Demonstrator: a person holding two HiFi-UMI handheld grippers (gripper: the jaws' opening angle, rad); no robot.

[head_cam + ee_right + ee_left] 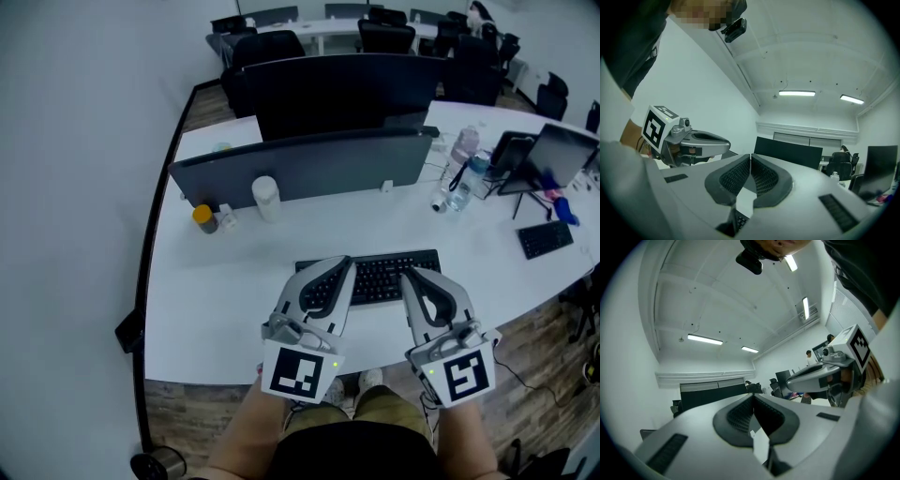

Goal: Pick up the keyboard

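Wide white curved desk (225,272) fills the head view, with a long dark divider screen (309,164) standing across its middle. In front of that screen, close to the near edge, lies the black keyboard (380,277), flat on the desk, nothing gripping it. Both grippers sit low over it. The left gripper (348,262) covers the keyboard's left end, fingers pressed together with nothing between the pads. The right gripper (410,275) hangs over the right part, its fingers closed tip to tip and empty too; a few keys peek out beneath them in its own view. A second, smaller keyboard (545,238) lies far right. Smaller bits along the divider — a white cylindrical container (266,199), a clear water bottle (461,187), a yellow-lidded jar (204,218).
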